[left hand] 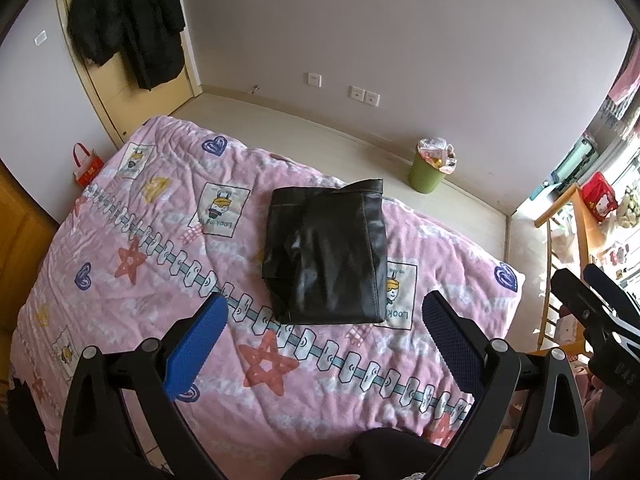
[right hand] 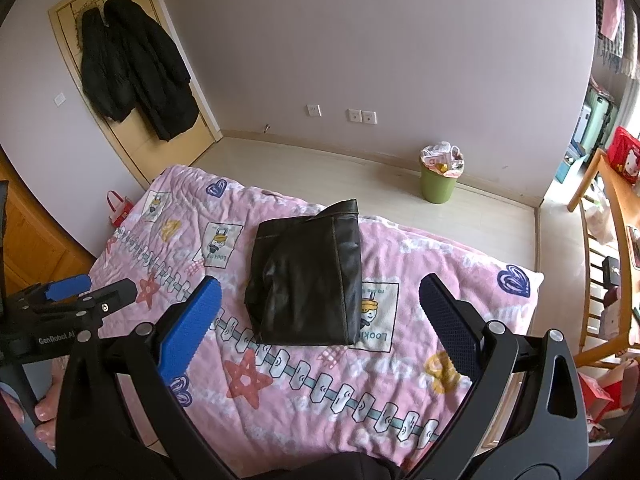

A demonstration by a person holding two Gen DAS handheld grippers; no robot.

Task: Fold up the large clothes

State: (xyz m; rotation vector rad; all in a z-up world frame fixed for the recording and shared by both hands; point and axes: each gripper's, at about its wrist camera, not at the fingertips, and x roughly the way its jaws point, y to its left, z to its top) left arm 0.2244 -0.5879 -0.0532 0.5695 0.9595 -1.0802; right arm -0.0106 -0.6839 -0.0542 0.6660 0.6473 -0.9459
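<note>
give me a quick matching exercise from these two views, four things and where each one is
Things:
1. folded black leather garment
2. green waste bin
3. black coats
4. red gift bag

Places:
A. hanging on the door
B. on the floor against the far wall
C. lying on the pink quilt
D. on the floor beside the bed's far left corner

Pairs: 1-C, 2-B, 3-A, 4-D
</note>
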